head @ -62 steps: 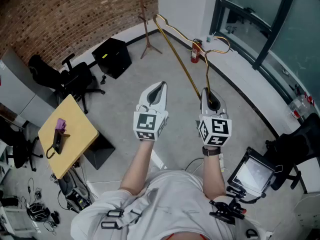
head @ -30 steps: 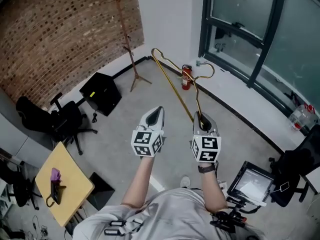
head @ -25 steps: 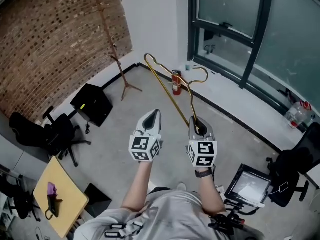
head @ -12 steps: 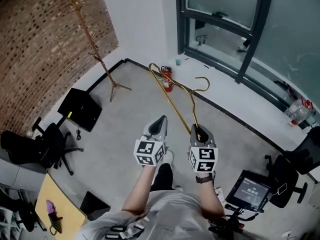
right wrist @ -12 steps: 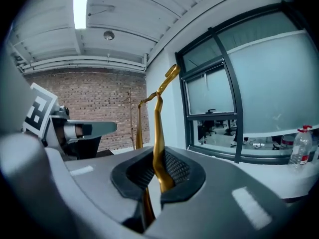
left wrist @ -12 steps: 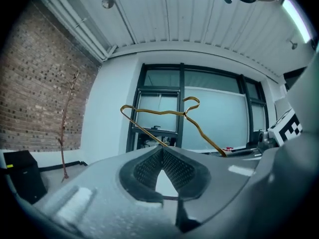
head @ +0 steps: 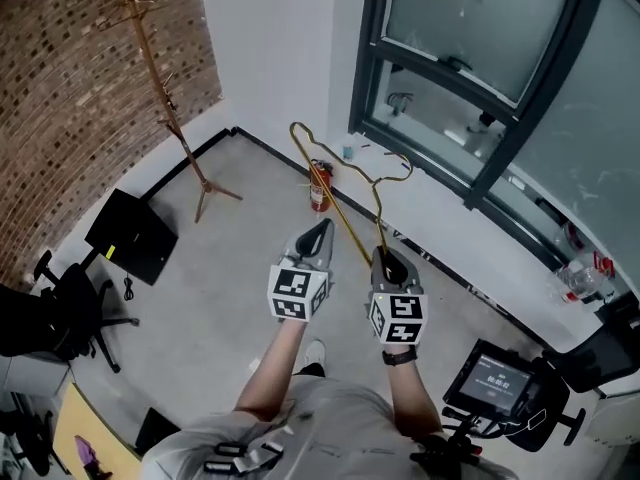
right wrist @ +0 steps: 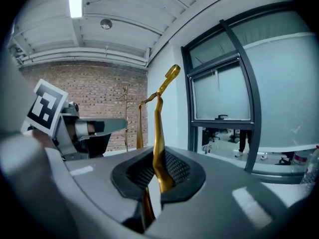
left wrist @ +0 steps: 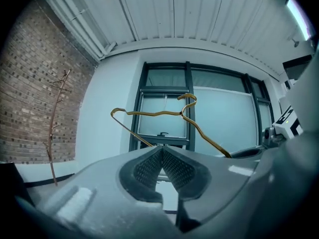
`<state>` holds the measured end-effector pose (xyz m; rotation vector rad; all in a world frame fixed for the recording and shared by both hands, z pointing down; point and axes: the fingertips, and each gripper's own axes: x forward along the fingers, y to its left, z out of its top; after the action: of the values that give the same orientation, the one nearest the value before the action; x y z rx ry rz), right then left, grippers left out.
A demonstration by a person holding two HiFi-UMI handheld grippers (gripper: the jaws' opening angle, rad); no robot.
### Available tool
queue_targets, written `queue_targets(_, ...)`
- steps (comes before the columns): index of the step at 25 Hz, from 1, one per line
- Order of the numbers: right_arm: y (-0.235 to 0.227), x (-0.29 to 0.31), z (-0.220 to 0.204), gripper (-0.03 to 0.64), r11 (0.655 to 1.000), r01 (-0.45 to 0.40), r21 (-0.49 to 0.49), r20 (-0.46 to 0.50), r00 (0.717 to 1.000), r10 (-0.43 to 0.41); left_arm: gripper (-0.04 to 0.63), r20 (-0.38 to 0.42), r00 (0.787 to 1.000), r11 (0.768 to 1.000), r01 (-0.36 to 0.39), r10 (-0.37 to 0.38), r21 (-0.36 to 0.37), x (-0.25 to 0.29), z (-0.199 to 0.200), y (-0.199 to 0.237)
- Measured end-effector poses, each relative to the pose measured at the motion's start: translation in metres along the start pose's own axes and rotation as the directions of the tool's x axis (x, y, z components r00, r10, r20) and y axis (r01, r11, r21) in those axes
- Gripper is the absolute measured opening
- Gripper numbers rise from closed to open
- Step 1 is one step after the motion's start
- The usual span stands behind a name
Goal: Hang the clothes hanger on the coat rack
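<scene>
The right gripper (head: pixel 386 259) is clenched on 1 end of the gold wire clothes hanger (head: pixel 350 225); the left gripper (head: pixel 321 228) is closed on nothing; the coat rack (head: pixel 164 88) stands well apart, so hanging is not yet done.

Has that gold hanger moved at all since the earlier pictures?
Yes: the gold hanger, held by the right gripper, is now nearer the red fire extinguisher.

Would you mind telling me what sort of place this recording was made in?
Probably an office or lab workspace: a wheeled office chair, a wooden coat rack by the brick wall, and large dark-framed windows.
</scene>
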<state>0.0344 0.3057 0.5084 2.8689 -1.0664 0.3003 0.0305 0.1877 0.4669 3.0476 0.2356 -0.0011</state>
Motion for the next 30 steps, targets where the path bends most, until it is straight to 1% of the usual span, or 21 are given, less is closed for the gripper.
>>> queue_targets(5,-0.01,0.083,0.017,0.026,1.0,-0.003,-0.016,-0.003,1.0,0.003,0.0,0.013,1.0,0.999,0.023,-0.022,-0.036,0.06,0.008,0.049)
queue_targets(8,-0.015,0.124,0.026,0.026,1.0,-0.012,-0.015,-0.008,1.0,0.012,0.0,0.032,0.999,0.999,0.016,-0.015,-0.034,0.089,0.017,0.076)
queue_targets(12,-0.004,0.159,0.032,0.026,0.999,-0.043,-0.022,-0.008,0.999,0.042,0.0,0.026,1.0,0.998,-0.015,0.016,-0.057,0.105,0.015,0.112)
queue_targets(17,0.005,0.192,0.025,0.026,0.997,-0.078,-0.014,-0.06,0.995,0.077,0.0,-0.036,0.998,0.994,-0.061,0.058,-0.091,0.114,-0.006,0.144)
queue_targets(21,0.003,0.218,0.026,0.026,0.995,-0.098,-0.005,-0.086,0.992,0.097,0.0,-0.061,0.993,0.99,-0.106,0.1,-0.096,0.126,-0.01,0.168)
queue_targets(25,-0.004,0.248,0.035,0.026,0.993,-0.115,0.009,-0.09,0.989,0.115,0.0,-0.08,0.989,0.985,-0.129,0.12,-0.112,0.144,-0.01,0.189)
queue_targets(27,-0.003,0.269,0.038,0.026,0.991,-0.133,0.017,-0.087,0.987,0.134,0.0,-0.076,0.987,0.982,-0.151,0.143,-0.116,0.15,-0.011,0.203)
queue_targets(30,0.009,0.313,0.046,0.026,0.981,-0.194,0.0,-0.079,0.978,0.193,0.0,-0.029,0.976,0.972,-0.218,0.216,-0.09,0.158,-0.002,0.238)
